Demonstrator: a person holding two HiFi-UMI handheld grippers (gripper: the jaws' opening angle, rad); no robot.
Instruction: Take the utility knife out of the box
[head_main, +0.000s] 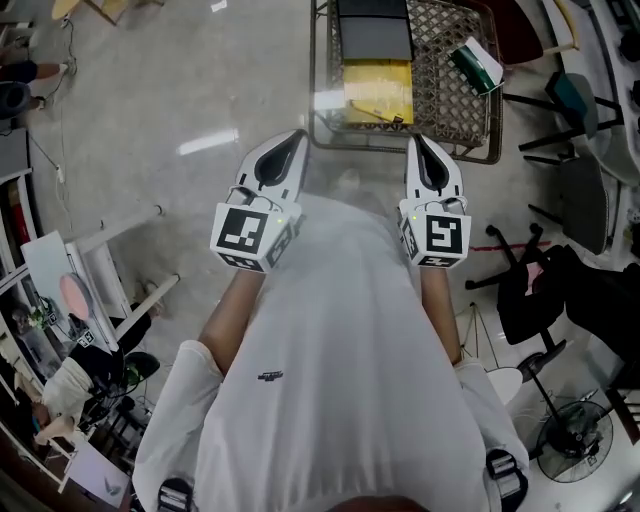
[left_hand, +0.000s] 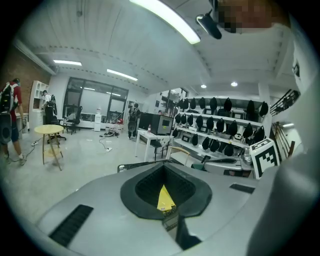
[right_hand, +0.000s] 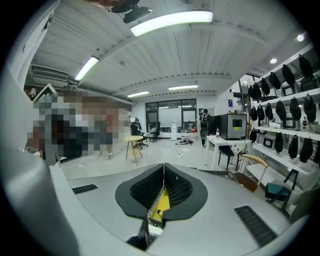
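Both grippers are held out in front of a person in a white shirt, pointing level towards a wire-mesh table. On that table lies a yellow box with dark flat items behind it. No utility knife can be made out. My left gripper has its black pads together, with nothing between them. My right gripper is also shut and empty, and its pads meet in a thin seam in the right gripper view. The left gripper view shows only the room ahead.
A green-and-white item lies on the mesh table's right side. Black chairs and a floor fan stand to the right, and a white frame to the left. Farther off are a round yellow table, a white desk and wall shelves.
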